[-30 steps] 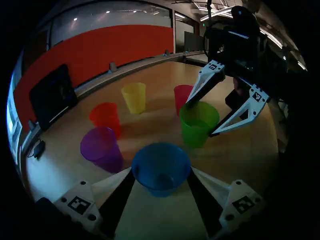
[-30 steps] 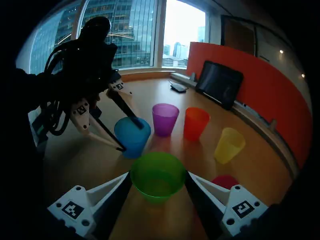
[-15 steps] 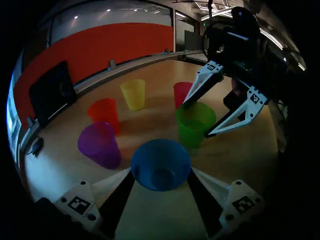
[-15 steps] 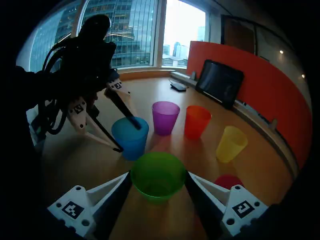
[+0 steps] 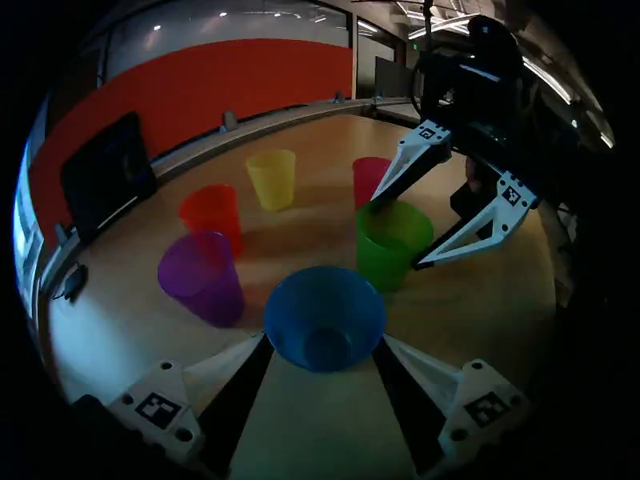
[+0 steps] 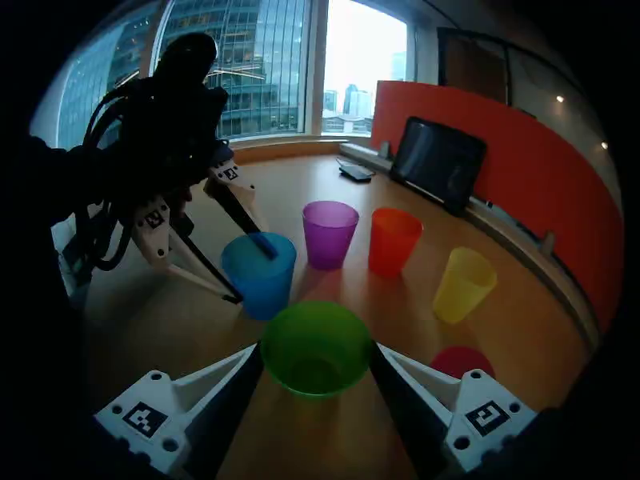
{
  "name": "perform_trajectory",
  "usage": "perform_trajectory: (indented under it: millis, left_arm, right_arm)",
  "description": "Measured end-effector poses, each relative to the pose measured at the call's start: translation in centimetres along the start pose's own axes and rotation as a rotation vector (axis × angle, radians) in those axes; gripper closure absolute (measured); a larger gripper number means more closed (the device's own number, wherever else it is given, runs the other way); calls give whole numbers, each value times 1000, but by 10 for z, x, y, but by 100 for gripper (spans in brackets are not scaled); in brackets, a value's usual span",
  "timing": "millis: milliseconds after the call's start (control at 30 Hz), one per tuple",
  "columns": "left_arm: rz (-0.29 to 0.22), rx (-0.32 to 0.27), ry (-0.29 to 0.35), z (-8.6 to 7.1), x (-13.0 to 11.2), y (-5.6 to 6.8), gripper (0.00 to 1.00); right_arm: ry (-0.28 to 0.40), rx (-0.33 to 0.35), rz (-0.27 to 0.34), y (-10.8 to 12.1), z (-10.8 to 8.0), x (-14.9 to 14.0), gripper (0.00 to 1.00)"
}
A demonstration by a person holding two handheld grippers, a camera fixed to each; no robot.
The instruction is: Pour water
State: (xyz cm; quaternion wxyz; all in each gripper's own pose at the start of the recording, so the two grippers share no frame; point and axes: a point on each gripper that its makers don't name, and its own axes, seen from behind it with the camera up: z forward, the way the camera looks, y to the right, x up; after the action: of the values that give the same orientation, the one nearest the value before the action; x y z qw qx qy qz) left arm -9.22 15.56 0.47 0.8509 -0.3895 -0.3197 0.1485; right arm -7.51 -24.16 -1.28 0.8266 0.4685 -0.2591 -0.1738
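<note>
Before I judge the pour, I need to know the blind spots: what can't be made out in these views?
1. Water: the blue cup and green cup are dim inside in both gripper views, so their contents are unclear.
2. Red cup: in the right gripper view its lower part is hidden behind a finger. In the left gripper view it is partly behind the green cup.
3. Person: in the right gripper view, backlit by the windows, just a dark shape.

Six cups on one surface (image 5: pixel 488 304).
The left claw (image 5: pixel 324 336) grips the nearest cup (image 5: pixel 324 312); right of it, the right claw (image 6: pixel 316 348) grips a second cup (image 5: pixel 392 244); four other cups (image 5: pixel 202 276) (image 5: pixel 212 220) (image 5: pixel 272 178) (image 5: pixel 368 176) arc behind them.
</note>
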Motion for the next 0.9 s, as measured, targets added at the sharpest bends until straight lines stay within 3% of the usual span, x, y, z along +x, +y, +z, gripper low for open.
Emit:
perform_trajectory:
  millis: [100,400,900]
  left_arm:
    - [-7,3,2,-1,-1,0,13]
    - [-23,15,-4,-7,-11,2,13]
    - [-72,70,58,-40,-12,2,13]
  right_arm:
    - [1,1,5,0,-2,0,0]
    - [6,-14,-8,-1,-16,1,0]
    - [98,-93,24,-2,-60,9,0]
